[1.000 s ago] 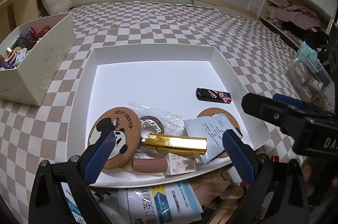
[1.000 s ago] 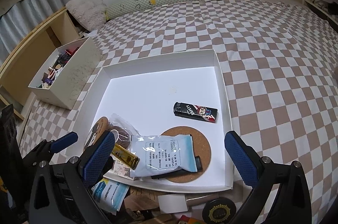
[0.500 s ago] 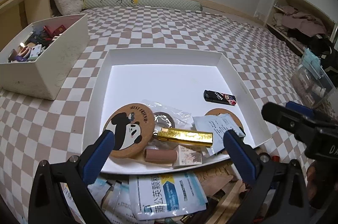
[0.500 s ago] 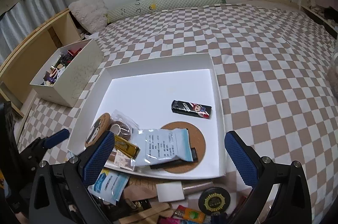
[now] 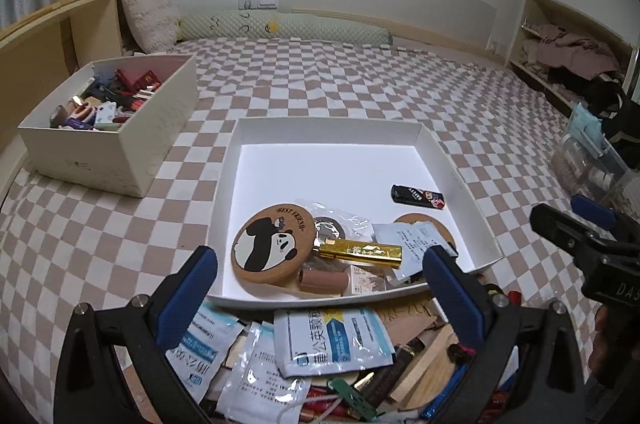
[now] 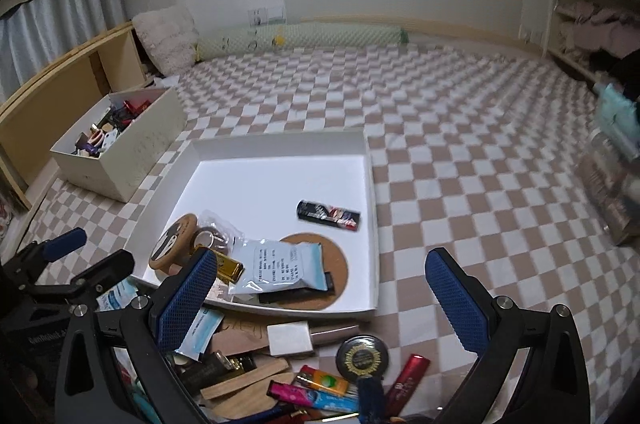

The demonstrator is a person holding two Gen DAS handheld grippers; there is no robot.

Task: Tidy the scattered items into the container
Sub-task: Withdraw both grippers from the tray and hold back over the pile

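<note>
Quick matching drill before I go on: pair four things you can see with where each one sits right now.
Things:
1 panda coaster
2 black lighter
3 round black tin
4 left tongs

Places:
A in the loose pile outside the white tray
B open, holding nothing
C tray's near-left part
D alone on the tray floor, right side

Pairs: 1-C, 2-D, 3-A, 4-B

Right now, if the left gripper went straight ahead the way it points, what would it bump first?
Probably the gold bar lying in the white tray, right between the open left gripper fingers; the tray's near wall may come first. Depth is hard to judge.
</note>
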